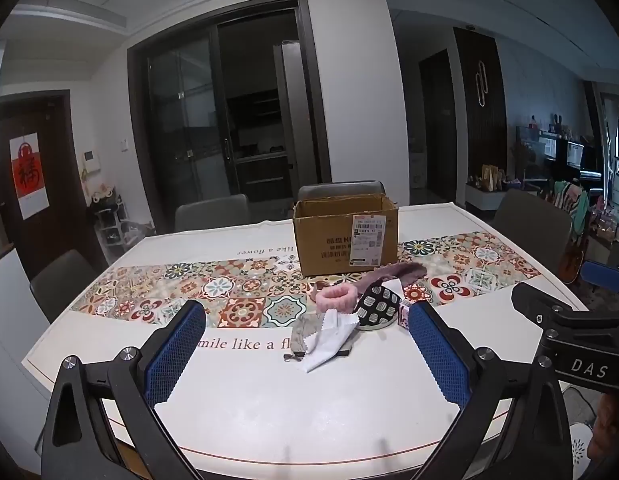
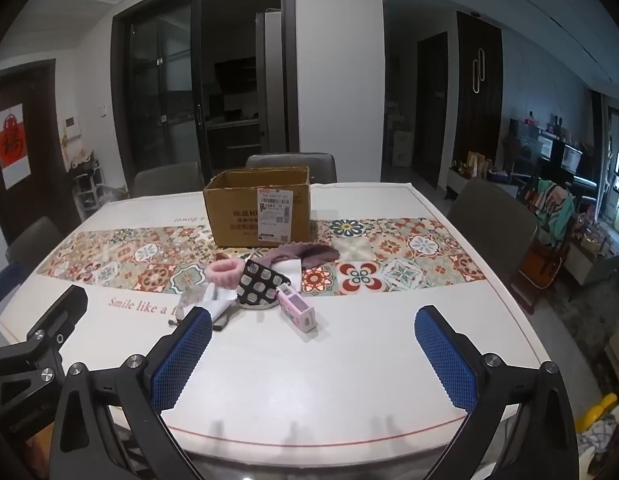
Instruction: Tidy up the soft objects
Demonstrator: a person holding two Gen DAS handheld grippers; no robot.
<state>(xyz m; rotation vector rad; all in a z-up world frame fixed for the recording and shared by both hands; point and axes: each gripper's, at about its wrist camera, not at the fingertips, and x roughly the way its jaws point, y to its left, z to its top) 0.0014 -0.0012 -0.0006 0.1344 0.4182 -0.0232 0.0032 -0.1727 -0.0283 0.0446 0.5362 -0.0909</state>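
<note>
Left wrist view shows the left hand-held gripper [image 1: 305,340] spread wide and empty above the bench [image 1: 269,408]; the right hand-held gripper [image 2: 313,344] is likewise agape, holding nothing. Soft items lie heaped just in front of the cardboard box [image 1: 345,232]: a pink scrunchie [image 1: 336,299], a white cloth [image 1: 329,340] draped over a grey pouch [image 1: 302,334], a black patterned pouch [image 1: 377,304] and a mauve fuzzy piece [image 1: 393,274] touching the box. All look light and limp, likely to sag, so pinching the scrunchie's ring or bunching the cloth's middle seems best.
</note>
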